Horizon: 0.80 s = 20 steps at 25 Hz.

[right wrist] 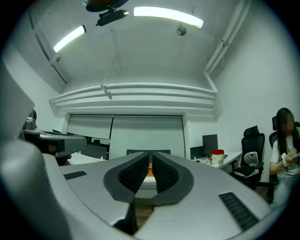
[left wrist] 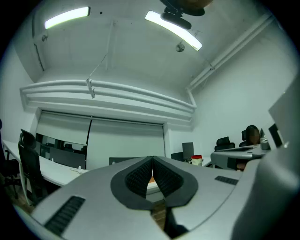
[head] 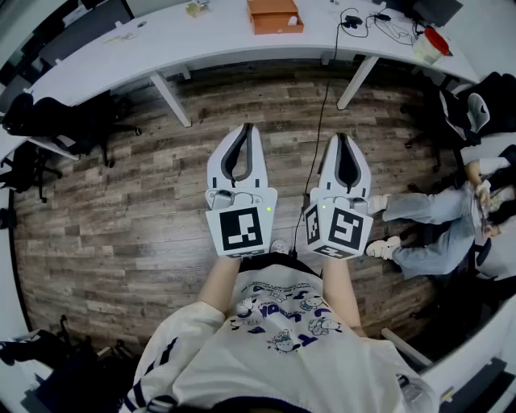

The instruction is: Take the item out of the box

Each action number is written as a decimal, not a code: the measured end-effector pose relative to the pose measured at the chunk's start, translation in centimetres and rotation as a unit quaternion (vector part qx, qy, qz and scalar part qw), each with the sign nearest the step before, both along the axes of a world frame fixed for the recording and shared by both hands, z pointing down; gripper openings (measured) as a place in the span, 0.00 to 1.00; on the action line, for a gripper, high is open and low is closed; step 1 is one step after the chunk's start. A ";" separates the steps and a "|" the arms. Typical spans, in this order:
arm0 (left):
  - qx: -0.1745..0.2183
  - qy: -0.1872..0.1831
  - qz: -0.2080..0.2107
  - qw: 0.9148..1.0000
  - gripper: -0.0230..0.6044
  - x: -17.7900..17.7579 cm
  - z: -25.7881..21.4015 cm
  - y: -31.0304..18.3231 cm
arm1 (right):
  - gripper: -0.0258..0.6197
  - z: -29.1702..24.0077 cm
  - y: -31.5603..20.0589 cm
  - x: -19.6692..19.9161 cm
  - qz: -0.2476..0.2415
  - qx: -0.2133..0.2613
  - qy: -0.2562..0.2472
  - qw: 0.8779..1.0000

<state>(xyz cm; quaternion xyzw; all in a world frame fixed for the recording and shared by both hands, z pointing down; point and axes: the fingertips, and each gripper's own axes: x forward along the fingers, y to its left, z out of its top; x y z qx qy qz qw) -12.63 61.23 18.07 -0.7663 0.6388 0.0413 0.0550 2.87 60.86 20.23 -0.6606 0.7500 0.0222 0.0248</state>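
Left gripper [head: 247, 129] and right gripper [head: 345, 139], both closed empty, point level, side by side, toward the box [head: 274, 14].

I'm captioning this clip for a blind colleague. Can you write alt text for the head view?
Seen from above, a person holds the left claw and right claw side by side, both shut and empty, above a wooden floor, pointing toward a white desk with an orange box on it. At the right edge sits another person.
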 end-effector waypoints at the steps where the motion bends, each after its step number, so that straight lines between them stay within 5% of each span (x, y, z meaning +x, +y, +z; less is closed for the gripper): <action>1: 0.001 -0.001 0.000 1.000 0.07 0.2 0.0 0.0 | 0.11 0.1 0.0 0.2 0.000 0.000 -0.001 1.000; 20: -0.013 0.008 -0.010 1.000 0.07 3.7 1.1 -1.5 | 0.11 1.3 -1.8 3.3 -0.021 -0.013 -0.015 1.000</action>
